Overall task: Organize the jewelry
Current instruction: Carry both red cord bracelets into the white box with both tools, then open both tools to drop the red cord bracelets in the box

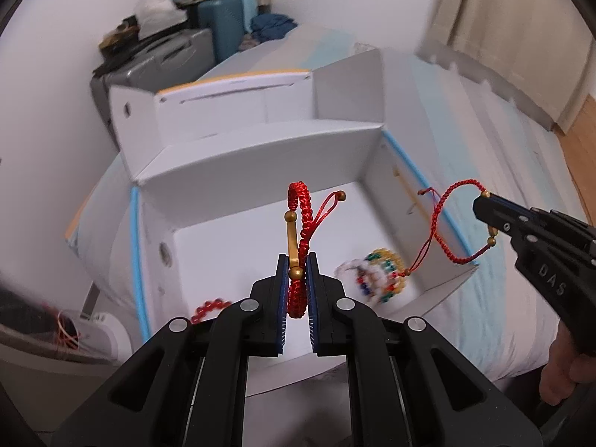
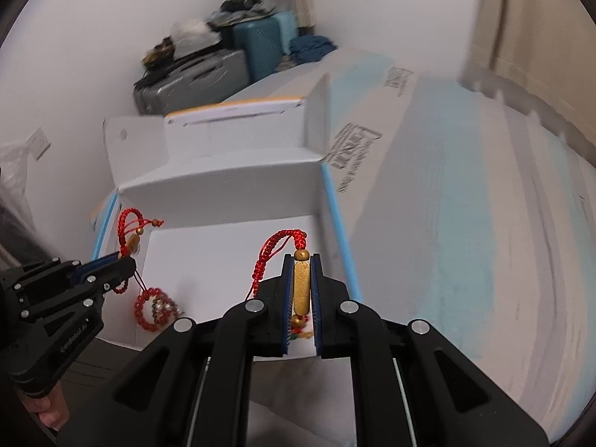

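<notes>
My left gripper [image 1: 297, 260] is shut on a thick red braided bracelet with a gold bar [image 1: 298, 223], held upright over an open white box [image 1: 260, 156]. My right gripper [image 2: 301, 260] is shut on a thinner red cord bracelet with a gold tube [image 2: 301, 287] over the box's right side. In the left wrist view the right gripper [image 1: 480, 205] holds that cord bracelet [image 1: 447, 223] above the box's right wall. In the right wrist view the left gripper [image 2: 126, 257] holds its bracelet [image 2: 128, 223]. Inside the box lie a multicoloured bead bracelet [image 1: 376, 275] and a red bead bracelet [image 1: 210, 307].
The box sits on a bed with a pale blue and white cover [image 1: 484, 316]. Its raised lid [image 1: 238, 100] stands behind it. Suitcases [image 1: 175, 59] with clothes piled on them stand against the far wall. A curtain [image 1: 521, 18] hangs at the right.
</notes>
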The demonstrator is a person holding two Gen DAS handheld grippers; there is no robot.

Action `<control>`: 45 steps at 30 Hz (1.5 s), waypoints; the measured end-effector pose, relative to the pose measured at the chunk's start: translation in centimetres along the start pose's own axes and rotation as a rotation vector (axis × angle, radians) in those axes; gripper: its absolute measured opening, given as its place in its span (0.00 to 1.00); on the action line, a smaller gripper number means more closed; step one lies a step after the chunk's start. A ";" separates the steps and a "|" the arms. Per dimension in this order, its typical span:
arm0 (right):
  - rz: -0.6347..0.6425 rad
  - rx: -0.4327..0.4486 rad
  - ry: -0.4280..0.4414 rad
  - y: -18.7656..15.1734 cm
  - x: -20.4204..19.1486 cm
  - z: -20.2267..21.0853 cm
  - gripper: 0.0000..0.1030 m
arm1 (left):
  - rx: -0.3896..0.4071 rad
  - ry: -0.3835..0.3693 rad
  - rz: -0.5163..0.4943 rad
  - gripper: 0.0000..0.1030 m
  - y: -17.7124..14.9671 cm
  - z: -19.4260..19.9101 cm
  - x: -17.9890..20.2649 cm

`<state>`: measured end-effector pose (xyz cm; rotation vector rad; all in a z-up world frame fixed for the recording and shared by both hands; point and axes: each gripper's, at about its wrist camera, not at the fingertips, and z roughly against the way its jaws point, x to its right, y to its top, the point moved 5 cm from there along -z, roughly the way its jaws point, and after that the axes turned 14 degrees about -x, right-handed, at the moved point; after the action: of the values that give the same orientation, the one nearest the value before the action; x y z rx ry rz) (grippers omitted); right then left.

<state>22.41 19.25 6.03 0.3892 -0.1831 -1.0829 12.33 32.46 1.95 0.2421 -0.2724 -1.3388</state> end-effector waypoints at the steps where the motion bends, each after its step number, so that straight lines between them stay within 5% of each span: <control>1: 0.009 -0.015 0.001 0.0 -0.6 -0.7 0.08 | -0.011 0.005 0.006 0.08 -0.2 -0.4 -0.6; 22: 0.016 -0.246 -0.036 -1.3 -2.0 -11.3 0.08 | -0.214 0.009 0.072 0.08 -2.9 -9.3 -4.8; 33: 0.016 -0.243 -0.030 -1.3 -2.4 -12.1 0.10 | -0.252 0.019 0.071 0.12 -3.3 -10.6 -5.2; 36: 0.018 -0.227 -0.024 -1.3 -2.5 -11.6 0.23 | -0.238 0.026 0.066 0.12 -3.2 -10.2 -5.1; 38: 0.015 -0.196 -0.007 -1.1 -2.4 -10.9 0.38 | -0.221 0.024 0.069 0.22 -3.0 -9.6 -5.1; 45: 0.015 -0.101 0.015 -0.7 -1.9 -7.5 0.63 | -0.104 0.050 0.086 0.52 -2.9 -5.8 -5.0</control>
<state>23.42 22.27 -1.07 0.3046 -0.1168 -1.0693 10.51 36.81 -4.77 0.1743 -0.1689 -1.2566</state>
